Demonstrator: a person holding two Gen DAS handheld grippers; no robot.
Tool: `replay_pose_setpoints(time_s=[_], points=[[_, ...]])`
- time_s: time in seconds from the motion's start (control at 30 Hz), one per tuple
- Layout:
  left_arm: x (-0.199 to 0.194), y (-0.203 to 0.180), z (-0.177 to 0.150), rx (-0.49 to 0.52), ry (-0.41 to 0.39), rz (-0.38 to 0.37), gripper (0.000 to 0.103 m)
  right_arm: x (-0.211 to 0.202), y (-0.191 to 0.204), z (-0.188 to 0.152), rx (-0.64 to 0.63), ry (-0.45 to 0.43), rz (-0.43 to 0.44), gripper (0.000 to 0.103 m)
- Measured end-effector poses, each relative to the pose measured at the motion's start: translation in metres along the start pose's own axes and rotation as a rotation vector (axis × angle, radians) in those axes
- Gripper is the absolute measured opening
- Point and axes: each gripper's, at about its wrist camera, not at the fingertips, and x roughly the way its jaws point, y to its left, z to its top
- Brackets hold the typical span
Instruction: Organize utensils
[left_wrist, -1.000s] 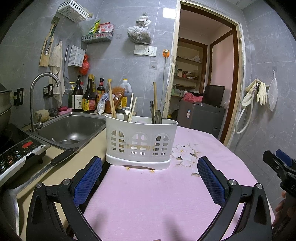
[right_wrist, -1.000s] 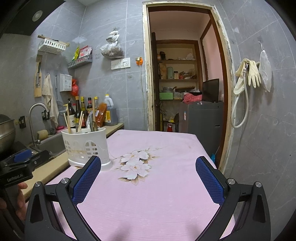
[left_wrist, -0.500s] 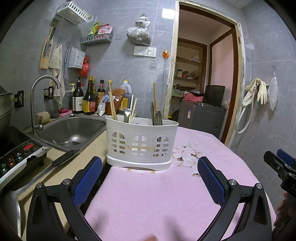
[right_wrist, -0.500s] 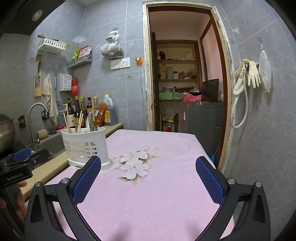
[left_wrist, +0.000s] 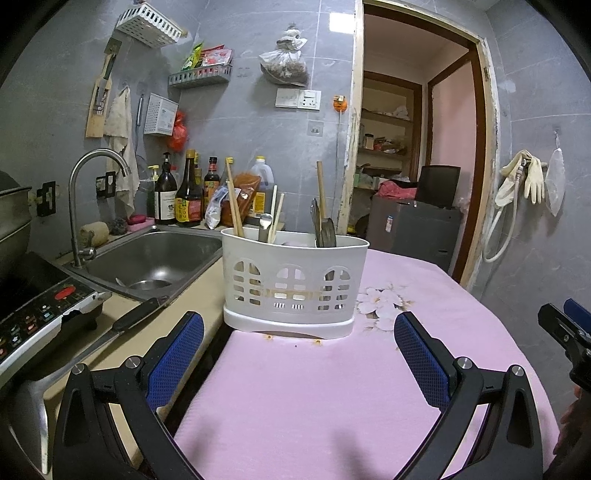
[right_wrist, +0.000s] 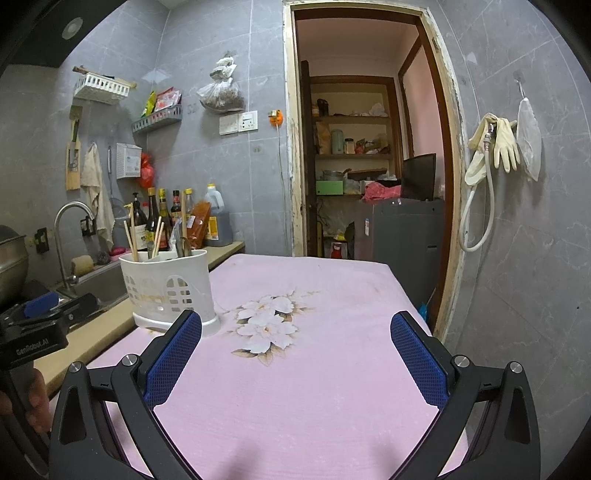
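Note:
A white slotted utensil caddy (left_wrist: 293, 286) stands on the pink tablecloth (left_wrist: 314, 387) at the table's left edge. It holds wooden chopsticks (left_wrist: 233, 201), a metal spoon (left_wrist: 265, 228) and dark utensils (left_wrist: 324, 230). It also shows in the right wrist view (right_wrist: 168, 291). My left gripper (left_wrist: 298, 350) is open and empty, just in front of the caddy. My right gripper (right_wrist: 295, 350) is open and empty over the floral print (right_wrist: 267, 325), to the right of the caddy.
A steel sink (left_wrist: 147, 258) with a tap (left_wrist: 94, 192) lies left of the table. A knife (left_wrist: 92, 343) lies on the counter beside an induction cooker (left_wrist: 33, 314). Sauce bottles (left_wrist: 184, 195) stand behind the sink. An open doorway (right_wrist: 369, 166) is behind the table.
The left wrist view has lowered slightly and the caddy sits a little higher in it. The right gripper has barely moved. Both grippers stay open.

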Motion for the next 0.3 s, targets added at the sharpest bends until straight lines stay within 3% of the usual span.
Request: replay_pose_setpoints(time_s=[0.3], points=[[0.0033, -0.0004, -0.0009, 0.011, -0.002, 0.013, 0.101, 0.0042, 0.0, -0.0031, -0.004, 0.01, 0.0, 0.103]])
